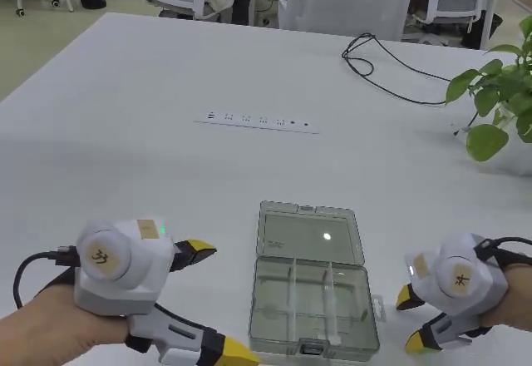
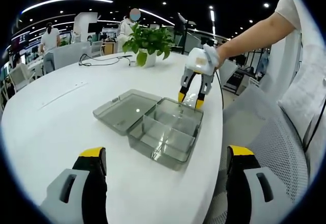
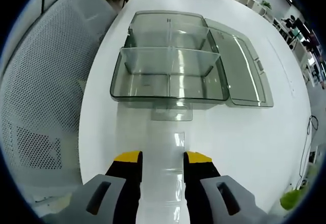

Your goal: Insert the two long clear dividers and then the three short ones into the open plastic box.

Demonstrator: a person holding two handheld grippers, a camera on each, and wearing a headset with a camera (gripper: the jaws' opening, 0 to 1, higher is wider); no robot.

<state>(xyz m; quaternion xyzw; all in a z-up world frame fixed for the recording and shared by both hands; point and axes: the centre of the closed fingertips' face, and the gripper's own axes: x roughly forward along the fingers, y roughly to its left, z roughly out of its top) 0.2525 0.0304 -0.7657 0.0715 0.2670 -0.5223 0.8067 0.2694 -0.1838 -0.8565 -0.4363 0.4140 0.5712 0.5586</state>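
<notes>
Head view: dividers (image 1: 293, 287) inside open box (image 1: 257, 298)

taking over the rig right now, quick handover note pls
Left tongs: open, empty, left of the box.
Right tongs: shut on a clear short divider, by the box's right side.
Box open; two long dividers stand inside.
A loose divider lies on the table against the box.
Left to do: seat the short ones; how many are already in, cannot tell.

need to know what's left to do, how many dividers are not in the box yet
2. One divider lies flat on the table right beside the box; another divider is between the jaws of the right gripper. Clear plastic, so one more could be hidden.
</notes>
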